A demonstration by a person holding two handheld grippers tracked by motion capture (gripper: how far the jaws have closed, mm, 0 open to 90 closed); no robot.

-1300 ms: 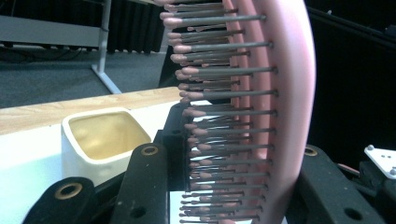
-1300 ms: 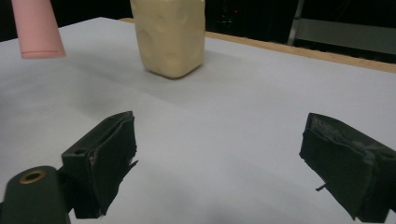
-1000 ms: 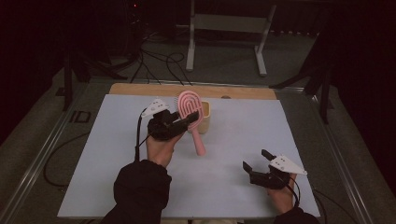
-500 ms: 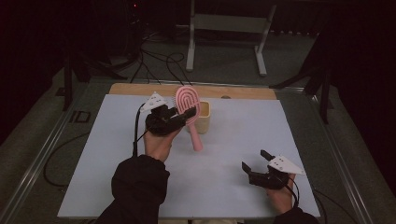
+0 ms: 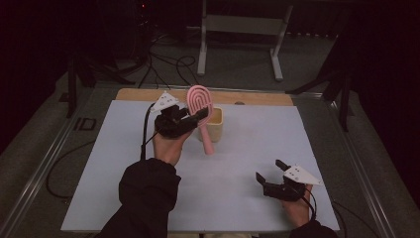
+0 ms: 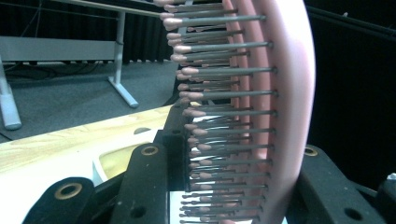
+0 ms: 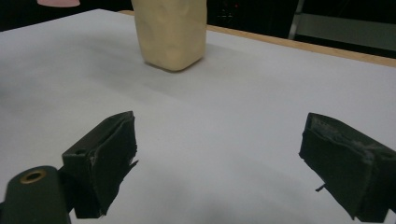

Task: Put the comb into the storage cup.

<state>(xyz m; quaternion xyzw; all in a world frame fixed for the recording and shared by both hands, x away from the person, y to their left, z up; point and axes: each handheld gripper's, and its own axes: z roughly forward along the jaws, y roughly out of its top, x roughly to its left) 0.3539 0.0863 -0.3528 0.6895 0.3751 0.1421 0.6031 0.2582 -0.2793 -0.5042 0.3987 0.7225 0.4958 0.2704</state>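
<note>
A pink hairbrush (image 5: 202, 106) is upright, head up and handle slanting down to the right, in front of a cream cup (image 5: 216, 125) at the back middle of the white table. My left gripper (image 5: 199, 115) is shut on the brush just below its head. In the left gripper view the bristles and pink back (image 6: 280, 93) sit between the jaws of the left gripper (image 6: 229, 158), with the cup's mouth (image 6: 116, 158) behind. My right gripper (image 5: 269, 170) is open near the front right, holding nothing. The right gripper view has the right gripper (image 7: 219, 154) wide apart, facing the cup (image 7: 170, 32).
The white tabletop (image 5: 257, 139) has a wooden strip (image 5: 257, 98) along its far edge. Beyond it stand a metal frame (image 5: 240, 29) and cables (image 5: 168, 64) on the dark floor. A cable trails from my left gripper down the forearm.
My left gripper has raised the hairbrush slightly and carried it a little toward the far side. The right gripper has stayed where it was, still open.
</note>
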